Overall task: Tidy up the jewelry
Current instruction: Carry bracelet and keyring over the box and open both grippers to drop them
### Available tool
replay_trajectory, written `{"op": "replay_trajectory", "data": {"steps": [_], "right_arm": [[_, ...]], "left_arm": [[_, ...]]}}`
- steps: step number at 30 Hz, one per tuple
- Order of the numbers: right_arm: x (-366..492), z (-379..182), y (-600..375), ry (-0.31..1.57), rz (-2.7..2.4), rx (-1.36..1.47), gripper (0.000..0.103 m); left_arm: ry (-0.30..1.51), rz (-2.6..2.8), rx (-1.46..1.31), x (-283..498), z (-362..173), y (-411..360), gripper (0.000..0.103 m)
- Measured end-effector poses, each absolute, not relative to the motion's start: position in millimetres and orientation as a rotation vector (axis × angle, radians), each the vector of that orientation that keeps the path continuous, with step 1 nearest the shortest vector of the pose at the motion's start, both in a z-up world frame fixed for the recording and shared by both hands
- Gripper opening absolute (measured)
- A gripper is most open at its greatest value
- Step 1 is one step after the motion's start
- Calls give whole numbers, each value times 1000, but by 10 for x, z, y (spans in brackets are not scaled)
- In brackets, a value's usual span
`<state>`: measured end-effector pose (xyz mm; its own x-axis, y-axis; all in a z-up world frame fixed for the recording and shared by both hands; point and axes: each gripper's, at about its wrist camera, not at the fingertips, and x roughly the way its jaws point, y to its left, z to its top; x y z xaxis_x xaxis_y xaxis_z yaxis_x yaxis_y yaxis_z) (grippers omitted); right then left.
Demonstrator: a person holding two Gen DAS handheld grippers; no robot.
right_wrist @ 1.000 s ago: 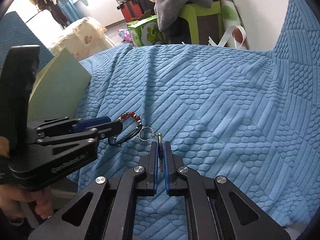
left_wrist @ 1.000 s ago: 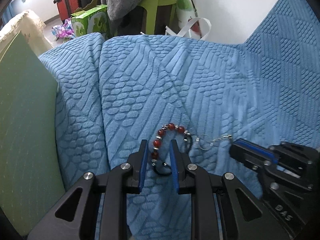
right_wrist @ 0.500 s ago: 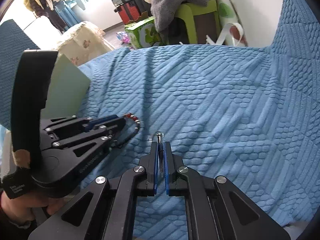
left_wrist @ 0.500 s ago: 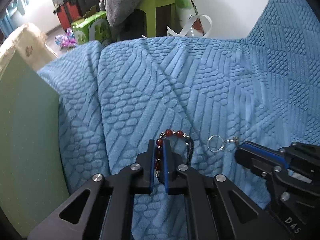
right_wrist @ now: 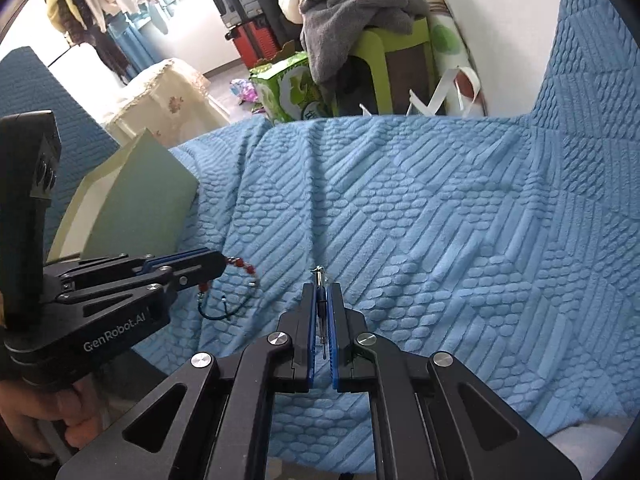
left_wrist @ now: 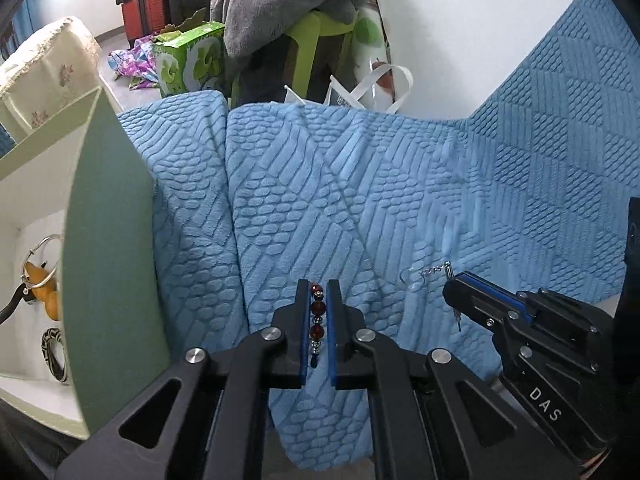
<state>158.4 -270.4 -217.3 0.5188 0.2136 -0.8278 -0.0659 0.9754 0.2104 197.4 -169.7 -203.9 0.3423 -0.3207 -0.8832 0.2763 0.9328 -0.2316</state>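
At the lower middle of the left wrist view, the left claw (left_wrist: pixel 318 312) is closed on a bracelet (left_wrist: pixel 317 316) of red and silver beads, the strand running lengthwise between its blue pads. In the right wrist view the rest of the bracelet hangs from that claw at the left of the frame, its dark cord looping just above the blue blanket (right_wrist: pixel 420 220). The right claw (right_wrist: pixel 321 312), at the lower middle of its own view, is clamped on the thin metal end of a keychain (left_wrist: pixel 424 274); in the left wrist view its small ring and short chain stick out from the claw's tip at the right. At the left edge of that view stands an open green box (left_wrist: pixel 108 248) with a hoop and a patterned bangle lying inside. A person's hand (right_wrist: pixel 44 424) grips the left claw's handle at the lower left.
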Motion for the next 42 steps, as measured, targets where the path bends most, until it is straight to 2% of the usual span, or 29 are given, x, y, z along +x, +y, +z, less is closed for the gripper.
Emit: {"op": "replay_trajectory", "data": {"steps": [9,28,34,42], "right_arm": [[1605,-1741,-2621,979,160,136,3],[1706,-353,-1918,777,234,23,3],[1753,-237,-1486,727,302,37,4],[1858,-656,-943,786,366,36,4]], "left_arm": [[1118,-426,-46,1951,-1630,-1598,7],[882,-397,-46,2035,-159,-815,7],[849,-343,-25,1963,-133,-440,7],[874,-305,-37,1966,-560,-20,7]]}}
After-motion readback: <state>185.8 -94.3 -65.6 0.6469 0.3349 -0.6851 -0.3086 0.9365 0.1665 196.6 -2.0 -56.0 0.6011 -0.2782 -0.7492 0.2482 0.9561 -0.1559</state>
